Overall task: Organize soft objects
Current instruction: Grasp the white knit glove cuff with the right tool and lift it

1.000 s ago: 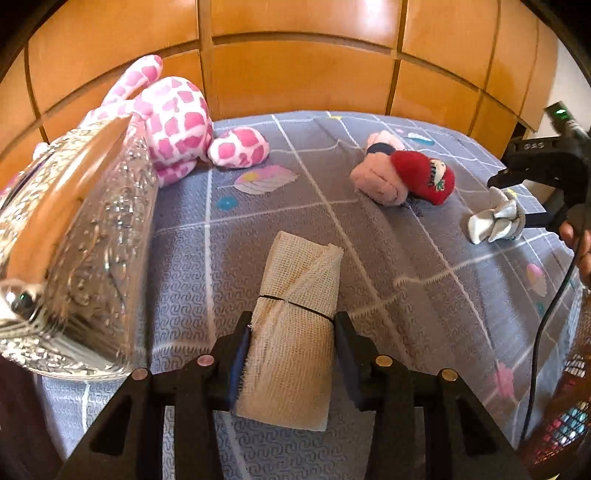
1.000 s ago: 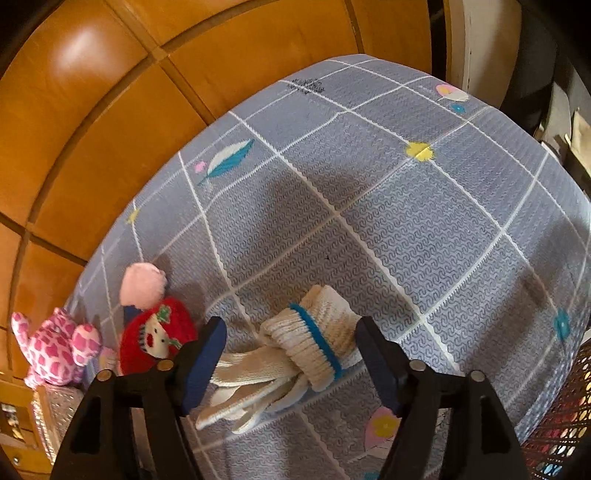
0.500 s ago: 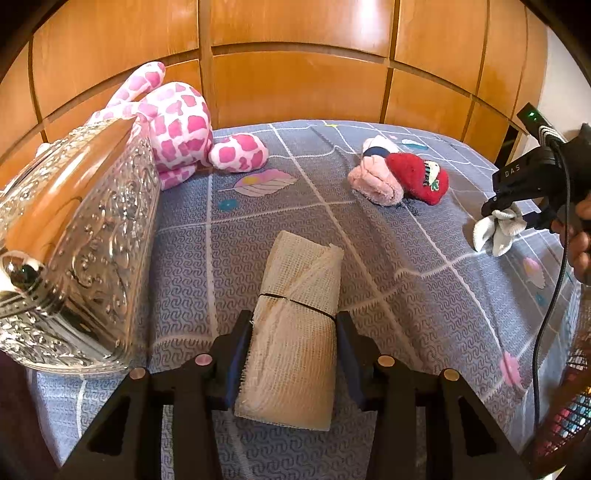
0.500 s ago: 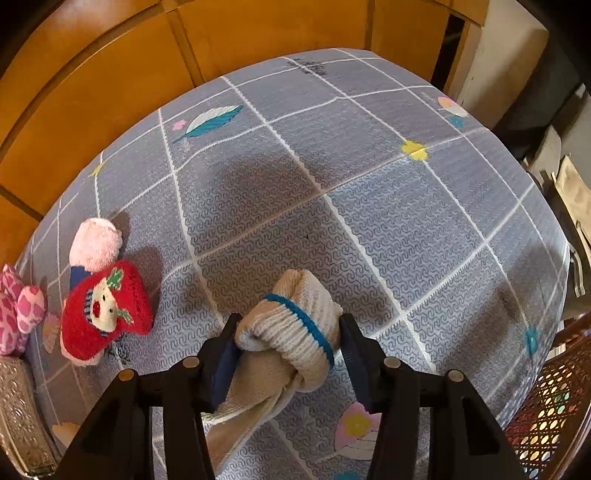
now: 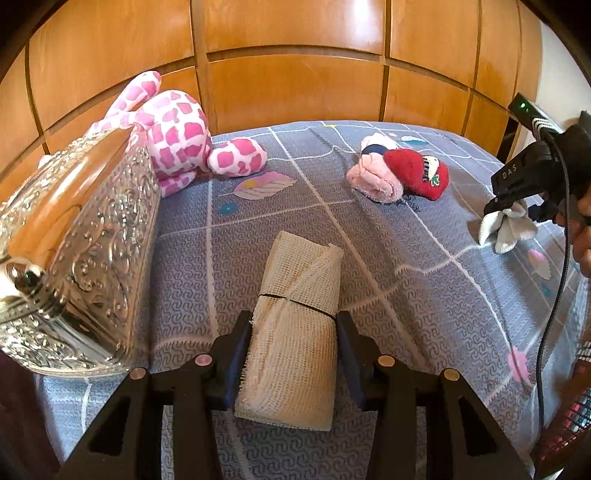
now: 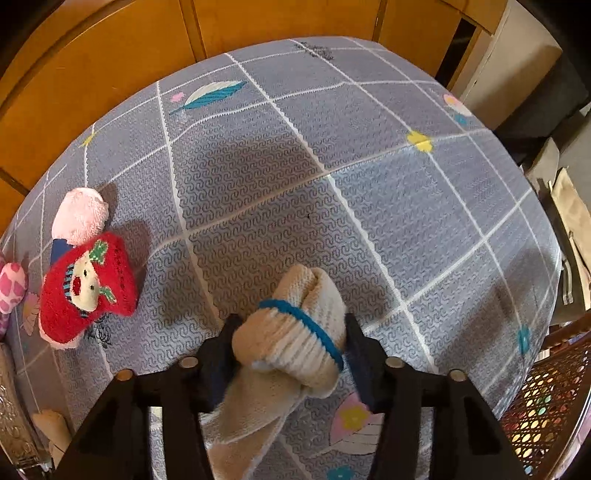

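Jaws closing on glove (image 6: 295,332), red toy (image 6: 86,286) beside, silver box (image 5: 74,258) near gauze roll (image 5: 295,325)

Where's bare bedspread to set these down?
Free: the wide stretch beyond the glove, right of the red plush; the strip between gauze roll and red plush. Crowded: left side, by silver box and pink giraffe.

Light: bright, warm daylight in both views
Glare: white hot spot on the wood panels (image 5: 362,14); sparkle on the silver box (image 5: 92,236)
Shadows: soft dark patch on the bedspread (image 6: 258,162)
Distortion: strong fisheye bowing, black corners
Focus: sharp mid-frame, softer at edges
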